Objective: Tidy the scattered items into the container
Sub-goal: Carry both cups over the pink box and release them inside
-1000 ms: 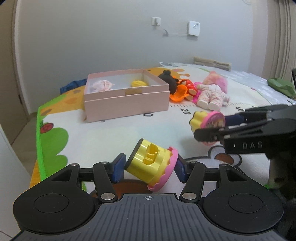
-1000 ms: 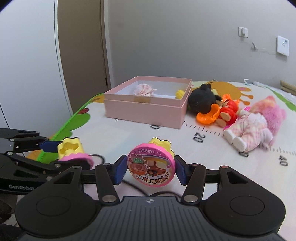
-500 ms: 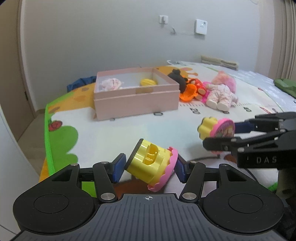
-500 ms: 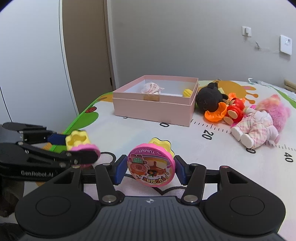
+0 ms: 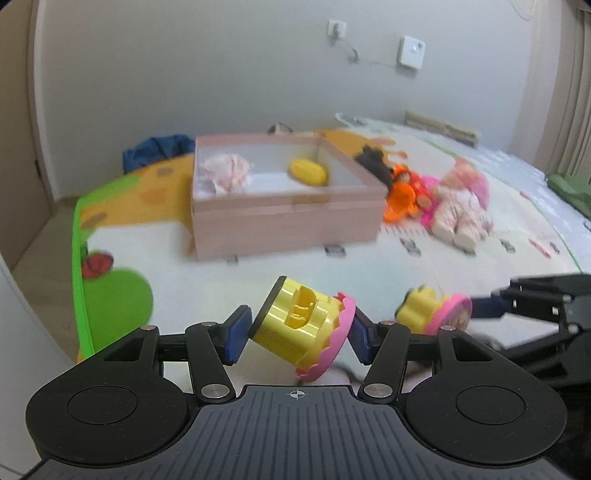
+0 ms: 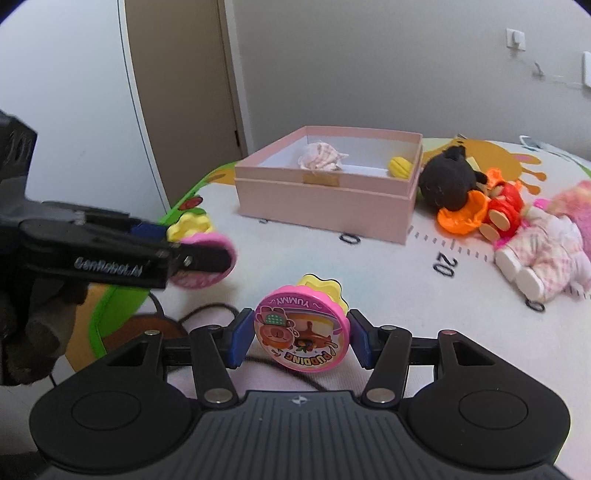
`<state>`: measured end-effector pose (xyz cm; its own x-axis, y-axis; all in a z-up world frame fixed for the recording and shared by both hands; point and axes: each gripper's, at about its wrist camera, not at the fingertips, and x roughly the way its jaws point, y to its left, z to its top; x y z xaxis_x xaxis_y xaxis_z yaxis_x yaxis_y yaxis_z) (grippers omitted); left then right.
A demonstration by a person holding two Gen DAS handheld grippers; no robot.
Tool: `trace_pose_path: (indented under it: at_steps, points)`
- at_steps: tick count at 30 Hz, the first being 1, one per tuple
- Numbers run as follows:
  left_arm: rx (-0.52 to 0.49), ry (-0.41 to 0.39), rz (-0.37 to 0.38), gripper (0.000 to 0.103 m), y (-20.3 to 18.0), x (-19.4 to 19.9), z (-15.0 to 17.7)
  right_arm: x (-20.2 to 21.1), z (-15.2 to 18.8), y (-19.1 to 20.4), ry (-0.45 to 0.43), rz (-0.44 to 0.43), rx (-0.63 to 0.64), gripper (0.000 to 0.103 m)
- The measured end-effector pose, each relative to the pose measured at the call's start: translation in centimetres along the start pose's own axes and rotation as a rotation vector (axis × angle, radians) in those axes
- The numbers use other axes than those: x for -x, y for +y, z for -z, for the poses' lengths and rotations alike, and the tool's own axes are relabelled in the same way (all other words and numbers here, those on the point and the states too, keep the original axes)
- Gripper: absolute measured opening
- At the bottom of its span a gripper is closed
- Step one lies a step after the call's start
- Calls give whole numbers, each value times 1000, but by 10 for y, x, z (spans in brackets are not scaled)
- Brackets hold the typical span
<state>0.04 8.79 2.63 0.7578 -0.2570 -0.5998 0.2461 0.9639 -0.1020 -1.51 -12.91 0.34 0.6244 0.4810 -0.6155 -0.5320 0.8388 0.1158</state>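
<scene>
My left tongs (image 5: pixel 297 330) pinch a tilted yellow pudding cup (image 5: pixel 301 328); my right tongs (image 6: pixel 301 334) pinch a pink-lidded pudding cup (image 6: pixel 301 330). Both hang above the play mat (image 6: pixel 369 273), short of the pink box (image 6: pixel 332 195).

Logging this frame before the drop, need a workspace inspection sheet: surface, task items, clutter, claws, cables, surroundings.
Surface: printed play mat with a ruler strip.
Job's things: open pink box holding a seashell and a yellow toy; two pudding toys, both held.
Clutter: black-haired doll and pink doll lying right of the box.
Claws: left claw shut on the tilted pudding cup; right claw shut on the labelled pudding cup.
Cables: dark cable on the mat.
Surroundings: grey wall, wall socket, blue cloth behind the box.
</scene>
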Motion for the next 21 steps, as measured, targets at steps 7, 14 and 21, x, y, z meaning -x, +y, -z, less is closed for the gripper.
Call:
trace_pose_path:
  at_steps: [7, 14, 21]
  points:
    - [-18, -124, 11, 60, 12, -13, -53, -10, -50, -14, -85, 44, 64, 54]
    - [-9, -201, -24, 61, 29, -55, -116, -47, -106, -28, -224, 145, 144, 55]
    - [60, -180, -21, 79, 49, -94, -140, -66, -122, -47, -260, 153, 137, 67]
